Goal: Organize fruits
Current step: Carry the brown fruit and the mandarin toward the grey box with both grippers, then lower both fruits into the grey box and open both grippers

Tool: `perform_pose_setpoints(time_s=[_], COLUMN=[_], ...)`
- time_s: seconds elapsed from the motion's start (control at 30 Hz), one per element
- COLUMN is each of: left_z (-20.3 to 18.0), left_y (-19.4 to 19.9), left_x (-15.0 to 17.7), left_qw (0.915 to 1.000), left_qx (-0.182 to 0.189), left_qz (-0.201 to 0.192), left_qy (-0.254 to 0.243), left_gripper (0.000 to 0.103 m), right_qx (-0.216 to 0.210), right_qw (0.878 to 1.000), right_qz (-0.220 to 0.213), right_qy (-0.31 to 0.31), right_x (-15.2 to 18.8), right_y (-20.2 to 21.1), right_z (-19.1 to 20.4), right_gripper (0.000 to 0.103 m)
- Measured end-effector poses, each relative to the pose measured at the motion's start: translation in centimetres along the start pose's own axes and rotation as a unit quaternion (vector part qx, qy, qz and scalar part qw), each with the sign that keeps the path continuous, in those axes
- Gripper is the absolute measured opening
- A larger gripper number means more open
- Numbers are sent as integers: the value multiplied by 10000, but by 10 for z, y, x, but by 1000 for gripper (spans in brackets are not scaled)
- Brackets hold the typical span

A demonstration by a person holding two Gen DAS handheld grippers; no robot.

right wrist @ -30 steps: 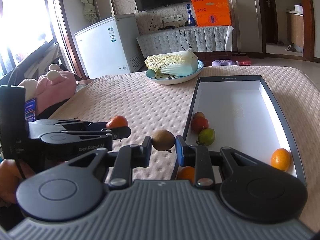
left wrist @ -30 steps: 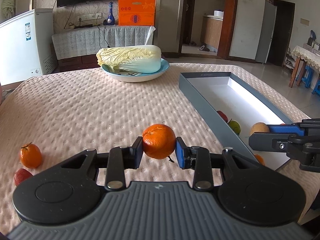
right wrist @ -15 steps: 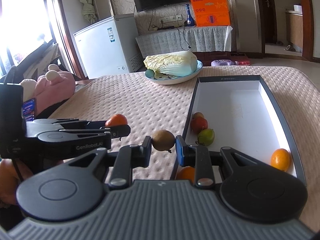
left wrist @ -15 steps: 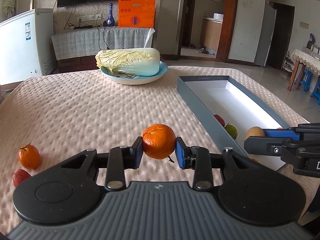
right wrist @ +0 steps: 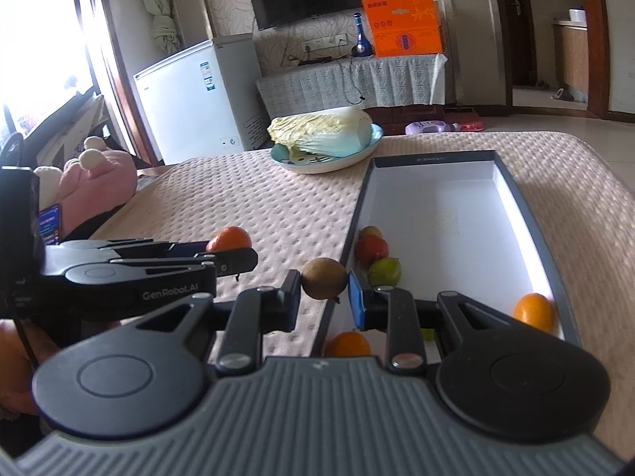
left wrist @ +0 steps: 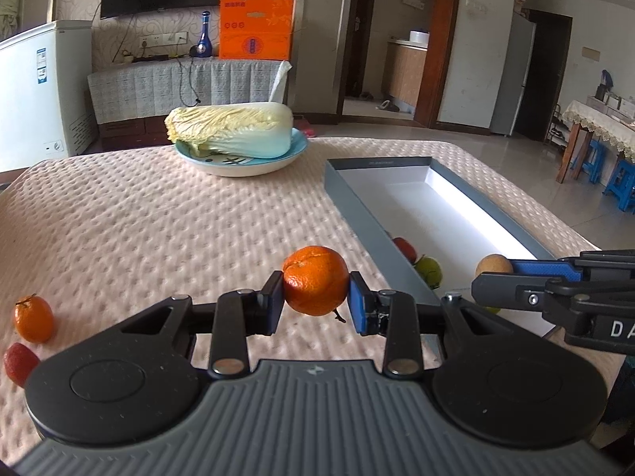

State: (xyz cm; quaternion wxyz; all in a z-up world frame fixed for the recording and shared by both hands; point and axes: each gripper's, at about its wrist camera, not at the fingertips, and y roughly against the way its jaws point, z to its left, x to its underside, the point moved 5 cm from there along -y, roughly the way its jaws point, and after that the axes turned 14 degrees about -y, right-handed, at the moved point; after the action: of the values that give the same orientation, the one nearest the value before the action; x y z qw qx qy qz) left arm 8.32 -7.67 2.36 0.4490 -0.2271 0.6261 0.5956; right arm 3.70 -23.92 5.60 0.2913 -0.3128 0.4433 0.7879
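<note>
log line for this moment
left gripper: shut on orange | right gripper: shut on brown fruit | tray: five fruits

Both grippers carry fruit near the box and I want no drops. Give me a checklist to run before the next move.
1. Left gripper shut on the orange: ok.
2. Right gripper shut on the brown fruit: ok.
3. Free floor left in the grey box: ok.
4. Brown fruit past the box wall: cannot tell.
5. Orange over the box: not ok, over the cloth.
6. Grippers apart: ok.
</note>
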Motion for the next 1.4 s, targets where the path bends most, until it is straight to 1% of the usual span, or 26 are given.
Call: perform_pose_setpoints(time_s=[0.13, 0.33, 0.57, 0.83, 0.97, 1.07, 1.27, 1.4], left_z=[-7, -19, -34, -58, -63, -70, -82, -88], left_y=[-2, -7, -16, -31, -45, -55, -78, -91], left_x=[-5, -11, -21, -30, -34, -37, -37, -36], left_qw=[9999, 9994, 9979, 9934, 9926, 9909, 9869, 9852], left_qx=[124, 285, 510, 922, 1053, 1167, 1473, 1549], left_qz=[-82, -162, -283, -393, -347, -350, -235, -178], left_qy=[7, -113, -293, -557, -502, -576, -618, -710], left_gripper=[39, 39, 39, 39, 39, 39, 39, 40], right_qx=[196, 509, 599, 688, 803, 808, 895, 939], right_qw=[9998, 9984, 9980, 9975, 9965, 9964, 9954, 9947], right_qz=[-52, -75, -9, 134, 175, 215, 332, 405], right_qy=[-93, -241, -218, -122, -181, -115, -81, -43], right_x=[-3, -4, -2, 0, 0, 2, 3, 5], right_y=[4, 7, 7, 0, -1, -1, -4, -6], right_z=[-11, -28, -31, -31, -37, -38, -43, -45], right_gripper=[29, 29, 29, 29, 29, 29, 29, 29])
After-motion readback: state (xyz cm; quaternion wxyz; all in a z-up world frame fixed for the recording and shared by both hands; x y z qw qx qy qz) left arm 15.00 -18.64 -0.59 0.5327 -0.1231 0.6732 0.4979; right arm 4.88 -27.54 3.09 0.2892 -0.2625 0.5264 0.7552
